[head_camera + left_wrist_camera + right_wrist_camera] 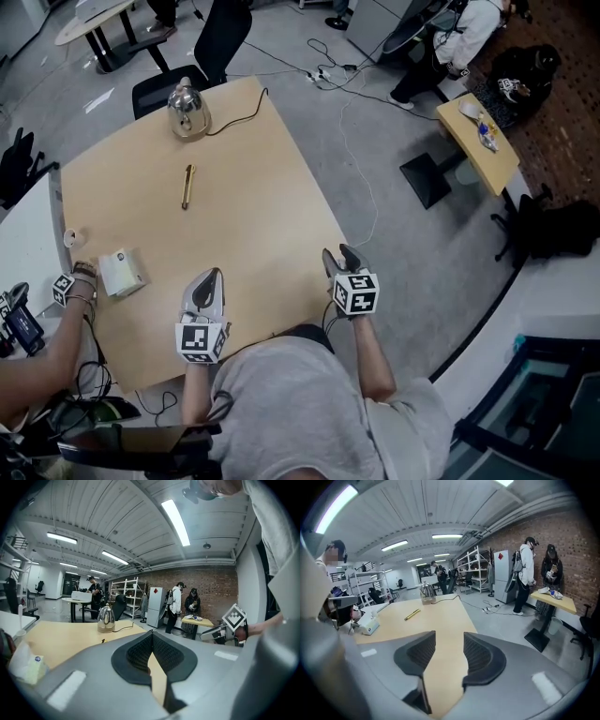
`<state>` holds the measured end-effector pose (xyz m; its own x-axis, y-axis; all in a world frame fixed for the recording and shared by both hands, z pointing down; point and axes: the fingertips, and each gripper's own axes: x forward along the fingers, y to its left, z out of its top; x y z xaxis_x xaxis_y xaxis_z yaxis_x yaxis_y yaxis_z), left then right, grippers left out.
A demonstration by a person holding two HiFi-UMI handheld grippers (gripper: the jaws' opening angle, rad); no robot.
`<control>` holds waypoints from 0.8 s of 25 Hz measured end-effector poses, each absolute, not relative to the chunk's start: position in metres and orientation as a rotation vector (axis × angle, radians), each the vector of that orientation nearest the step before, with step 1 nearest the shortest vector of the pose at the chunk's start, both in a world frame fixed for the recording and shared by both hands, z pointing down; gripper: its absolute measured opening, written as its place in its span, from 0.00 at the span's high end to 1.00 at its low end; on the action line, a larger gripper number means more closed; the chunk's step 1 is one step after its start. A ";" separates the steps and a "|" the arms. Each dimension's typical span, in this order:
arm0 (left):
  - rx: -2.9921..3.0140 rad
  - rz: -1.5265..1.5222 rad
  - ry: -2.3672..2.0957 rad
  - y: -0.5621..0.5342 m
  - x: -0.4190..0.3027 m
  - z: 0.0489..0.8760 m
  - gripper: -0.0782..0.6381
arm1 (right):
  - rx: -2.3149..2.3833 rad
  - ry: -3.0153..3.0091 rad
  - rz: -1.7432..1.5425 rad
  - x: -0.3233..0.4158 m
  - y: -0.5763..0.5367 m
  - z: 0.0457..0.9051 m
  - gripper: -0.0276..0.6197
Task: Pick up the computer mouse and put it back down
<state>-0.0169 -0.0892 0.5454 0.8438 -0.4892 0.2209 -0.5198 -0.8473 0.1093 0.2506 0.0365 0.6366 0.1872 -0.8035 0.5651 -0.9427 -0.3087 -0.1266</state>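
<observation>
While the left tool sits pressed together, the right tool (seemingly over the table) stands spread.

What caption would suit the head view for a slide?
Left gripper shut, right gripper open, at a wooden table with kettle, yellow pen and white box.

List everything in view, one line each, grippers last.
table: one, light wood, centre
kettle: one, silver, table's far end
pen: one, yellow, mid-table
box: one, white, table's left edge
chair: one, black, behind the kettle
side table: one, light wood, far right
another person's arm: one, lower left
left gripper: one, grey, over the table's near edge, shut, empty
right gripper: one, grey, near right corner, open, empty
</observation>
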 end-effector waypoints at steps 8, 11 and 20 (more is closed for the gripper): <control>2.852 0.267 -0.814 -0.095 -0.026 0.544 0.86 | 2.169 -1.831 0.628 0.221 -0.001 0.593 0.79; 2.849 0.262 -0.824 -0.094 -0.029 0.543 0.86 | 2.135 -1.889 0.590 0.205 -0.013 0.584 0.85; 2.851 0.250 -0.850 -0.095 -0.037 0.537 0.86 | 2.066 -2.083 0.508 0.153 -0.047 0.552 0.92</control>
<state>-0.0370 -0.0950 0.5372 0.8248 -0.5277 0.2030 -0.5537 -0.8266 0.1010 0.1526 -0.0474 0.5518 -0.0302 -0.9364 0.3496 -0.9922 -0.0142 -0.1237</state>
